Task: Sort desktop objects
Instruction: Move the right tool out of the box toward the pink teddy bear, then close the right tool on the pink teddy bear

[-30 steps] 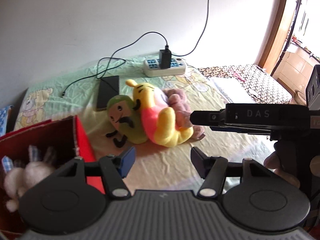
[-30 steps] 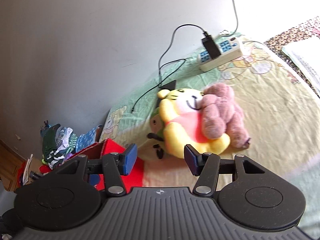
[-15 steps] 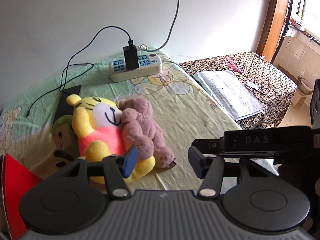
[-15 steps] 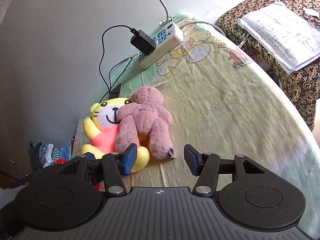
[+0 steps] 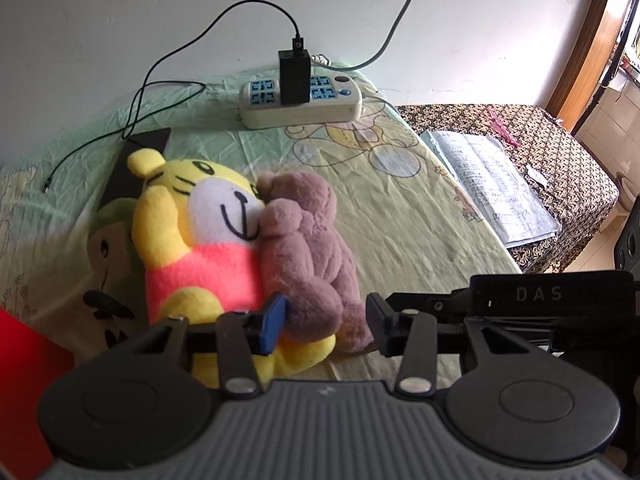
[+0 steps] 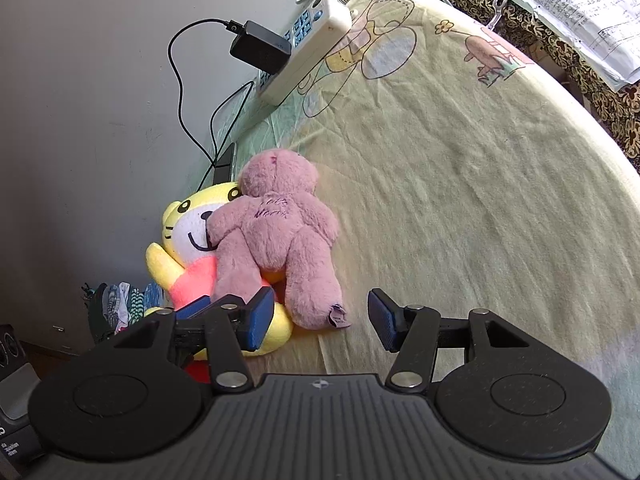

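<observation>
- Left gripper (image 5: 326, 322): jaws spread wide, nothing between them. It sits low over the legs of the pink bear (image 5: 308, 240).
- Right gripper (image 6: 320, 316): also released and empty, lined up on the same bear's legs from the other side.
- Pink bear lies face down, draped over the yellow tiger toy (image 5: 200, 232); its arm rests on the tiger's face. Both sit mid-bed, toward the wall side. A green plush (image 5: 106, 240) is tucked behind the tiger.
- Red box (image 5: 24, 364) shows at the near left corner of the left view; probably the drop target.
- Step in hand, as I read it: pick the bear off the pile.
- Doing it well: close on one leg or the lower body only. The left blue pad (image 5: 274, 322) overlaps the tiger's foot in view, so there is a risk of pinching both toys; shift toward the bear's free side first.
- Lift straight up so the bear's arm slides off the tiger, not dragging it.
- One gripper is enough; two on the same leg will crowd.
- Room: the bedsheet (image 6: 460, 200) to the right of the bear is open up to the bed's right edge.
- Keep clear of the power strip (image 5: 300, 100), charger (image 5: 294, 76) and cable (image 5: 168, 80) at the wall edge, and the dark phone (image 5: 136, 160) behind the tiger.
</observation>
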The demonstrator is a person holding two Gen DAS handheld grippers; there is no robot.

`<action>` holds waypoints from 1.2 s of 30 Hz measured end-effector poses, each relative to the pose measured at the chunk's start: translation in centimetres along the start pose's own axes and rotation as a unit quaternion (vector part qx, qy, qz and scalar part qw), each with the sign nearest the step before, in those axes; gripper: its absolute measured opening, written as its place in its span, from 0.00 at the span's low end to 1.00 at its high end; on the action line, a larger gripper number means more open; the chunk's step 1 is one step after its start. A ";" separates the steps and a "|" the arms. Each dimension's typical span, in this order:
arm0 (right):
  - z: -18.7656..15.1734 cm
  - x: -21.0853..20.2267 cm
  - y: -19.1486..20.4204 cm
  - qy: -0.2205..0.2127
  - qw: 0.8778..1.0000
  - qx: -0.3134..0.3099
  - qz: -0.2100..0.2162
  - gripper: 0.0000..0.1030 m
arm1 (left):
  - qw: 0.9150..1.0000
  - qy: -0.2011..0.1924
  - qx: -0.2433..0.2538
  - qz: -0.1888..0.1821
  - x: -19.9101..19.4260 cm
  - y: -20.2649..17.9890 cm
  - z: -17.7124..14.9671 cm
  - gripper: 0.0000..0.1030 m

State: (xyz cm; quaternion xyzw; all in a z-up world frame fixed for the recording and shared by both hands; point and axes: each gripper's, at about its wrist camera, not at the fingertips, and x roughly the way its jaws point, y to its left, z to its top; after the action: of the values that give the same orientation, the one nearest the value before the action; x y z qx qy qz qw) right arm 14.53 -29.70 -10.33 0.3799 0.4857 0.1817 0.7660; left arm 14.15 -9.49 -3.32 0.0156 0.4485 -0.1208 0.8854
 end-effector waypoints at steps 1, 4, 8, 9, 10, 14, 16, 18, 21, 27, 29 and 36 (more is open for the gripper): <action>0.2 0.4 0.0 0.003 1.000 -0.001 0.002 0.55 | 1.000 0.000 0.000 -0.001 0.0 0.1 0.1 0.43; 0.6 1.7 0.1 0.012 1.000 -0.006 0.001 0.55 | 1.000 0.005 -0.004 0.000 0.5 0.5 0.4 0.43; 0.9 3.1 0.1 0.028 1.000 -0.011 0.001 0.51 | 1.000 0.011 -0.006 0.006 1.3 0.9 0.5 0.40; 0.9 3.4 0.1 0.030 0.999 -0.012 0.004 0.49 | 1.000 0.012 -0.006 0.006 1.5 0.9 0.5 0.40; 1.0 3.5 0.0 0.031 0.999 -0.012 0.006 0.48 | 1.000 0.011 -0.006 0.004 1.5 1.0 0.6 0.40; 1.1 4.5 0.0 0.041 0.999 -0.010 0.010 0.32 | 1.000 0.014 0.001 0.007 1.8 0.7 0.6 0.39; 1.1 4.8 -0.1 0.045 0.999 -0.005 0.016 0.30 | 1.000 0.013 0.000 0.005 1.8 0.8 0.7 0.39; 1.1 4.7 -0.1 0.046 0.999 -0.009 0.016 0.29 | 1.000 0.014 0.002 0.003 1.8 0.7 0.7 0.39; 1.1 4.1 0.0 0.045 0.999 -0.016 0.018 0.29 | 1.000 0.012 0.005 -0.007 1.3 0.3 0.7 0.37; 0.8 1.4 -0.1 0.031 0.999 -0.033 0.007 0.28 | 0.999 0.016 0.025 -0.038 0.3 -1.7 -0.1 0.37; 0.5 0.2 -0.5 0.028 0.999 -0.040 -0.004 0.28 | 0.998 0.019 0.037 -0.049 0.0 -2.7 -0.8 0.37; -2.1 -3.2 -1.9 0.043 0.997 -0.045 -0.038 0.28 | 0.992 0.044 0.066 -0.094 -1.1 -4.9 -4.1 0.38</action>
State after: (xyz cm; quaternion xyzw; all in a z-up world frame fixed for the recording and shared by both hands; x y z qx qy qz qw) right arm 11.00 -32.08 -10.31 0.3182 0.5237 0.1908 0.7669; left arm 9.19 -13.44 -4.43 0.0371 0.4779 -0.2318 0.8464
